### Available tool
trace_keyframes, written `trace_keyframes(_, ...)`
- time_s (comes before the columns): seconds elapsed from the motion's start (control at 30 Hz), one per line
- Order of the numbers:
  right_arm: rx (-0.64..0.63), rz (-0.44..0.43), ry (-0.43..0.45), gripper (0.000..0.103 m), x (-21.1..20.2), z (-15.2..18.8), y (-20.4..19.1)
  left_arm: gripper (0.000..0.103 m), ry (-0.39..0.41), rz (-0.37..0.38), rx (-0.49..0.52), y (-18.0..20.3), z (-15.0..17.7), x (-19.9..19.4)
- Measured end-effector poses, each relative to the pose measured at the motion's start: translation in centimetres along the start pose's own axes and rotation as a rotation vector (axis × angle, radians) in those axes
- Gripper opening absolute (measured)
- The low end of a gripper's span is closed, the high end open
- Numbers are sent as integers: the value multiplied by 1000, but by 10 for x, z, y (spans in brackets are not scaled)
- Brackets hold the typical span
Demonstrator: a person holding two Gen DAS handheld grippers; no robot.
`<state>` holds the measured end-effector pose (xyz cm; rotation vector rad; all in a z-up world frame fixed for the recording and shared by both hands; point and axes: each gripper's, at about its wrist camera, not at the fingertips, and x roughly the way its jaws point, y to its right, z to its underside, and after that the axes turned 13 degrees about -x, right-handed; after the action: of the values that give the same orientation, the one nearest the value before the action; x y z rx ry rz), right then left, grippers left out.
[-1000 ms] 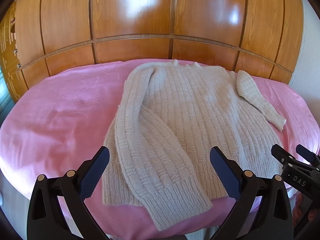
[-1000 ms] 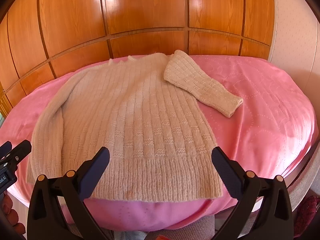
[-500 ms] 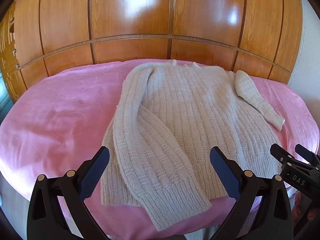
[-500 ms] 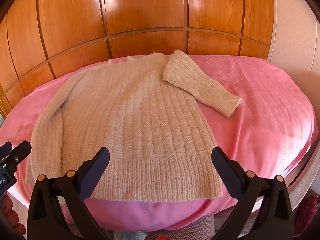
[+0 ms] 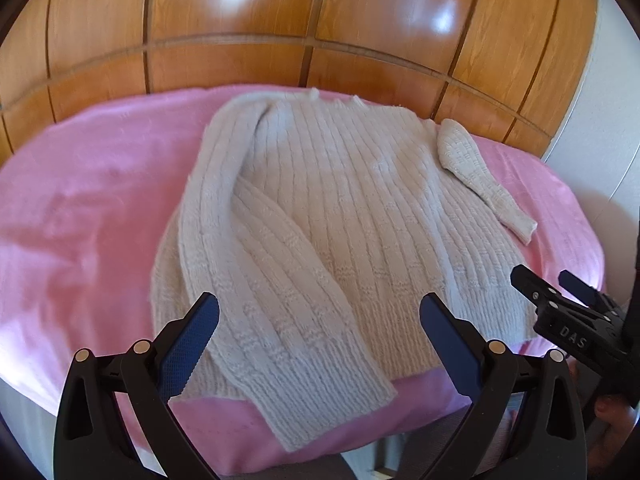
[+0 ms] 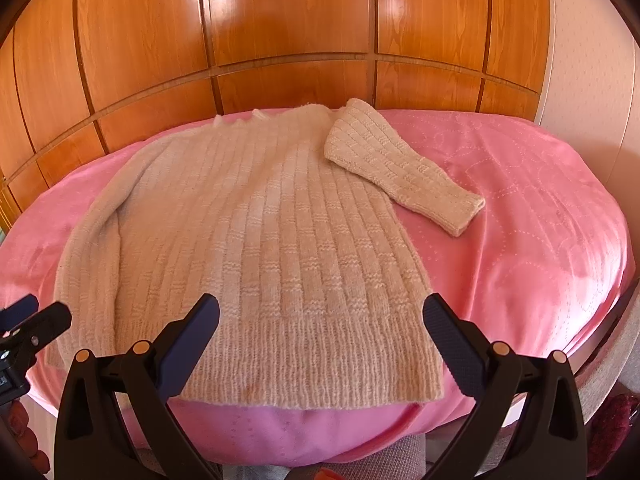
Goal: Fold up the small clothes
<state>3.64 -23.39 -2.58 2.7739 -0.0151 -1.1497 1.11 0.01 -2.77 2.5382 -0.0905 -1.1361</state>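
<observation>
A beige ribbed knit sweater [image 5: 340, 216] [image 6: 264, 240] lies flat on a pink cover, hem toward me. Its left sleeve [image 5: 288, 312] is folded over the body and reaches past the hem. Its right sleeve [image 6: 400, 168] [image 5: 480, 184] lies out to the side on the cover. My left gripper [image 5: 318, 320] hovers open above the folded sleeve's cuff, holding nothing. My right gripper [image 6: 320, 320] is open over the hem, empty; it also shows at the right edge of the left wrist view [image 5: 560, 284].
The pink quilted cover [image 6: 540, 240] [image 5: 80, 220] spreads over a rounded surface with its front edge just below the hem. Glossy wooden panels [image 6: 280, 40] rise directly behind. A pale wall [image 6: 592, 80] stands at the right. A fingertip [image 5: 612, 416] shows under the right gripper.
The left wrist view has moved slightly, so the sweater sits a little further left and lower, with blur. The sweater itself and both open grippers are unchanged.
</observation>
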Motion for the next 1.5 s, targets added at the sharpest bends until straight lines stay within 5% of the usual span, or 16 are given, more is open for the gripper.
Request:
trace_keyframes(0.2,-3,33,3,101,13,-7,5,99,-20,138,-221,-43,-11,7)
trace_keyframes(0.4,-35,73,52,101,31,-19,2,99,-5,43,-261,-64,-8,8)
trace_keyframes(0.53,-85,114,92,101,54,-35,-3,97,-71,74,-282,-73,0,13)
trace_keyframes(0.67,-87,153,91,101,83,-54,-2,70,-169,126,-245,-65,6,23)
trace_keyframes(0.83,-61,174,53,101,118,-65,5,63,-223,103,-196,-54,9,34)
trace_keyframes(0.97,-46,160,11,101,134,-58,5,32,-228,73,-196,-57,7,40)
trace_keyframes(1.07,-66,171,11,101,136,-55,1,9,-218,71,-160,-55,2,35)
trace_keyframes(1.3,-96,187,22,101,135,-50,-7,8,-81,31,-66,-69,-34,-8)
trace_keyframes(1.5,-73,153,-4,101,140,-52,-2,8,11,-103,-77,-114,-85,-22)
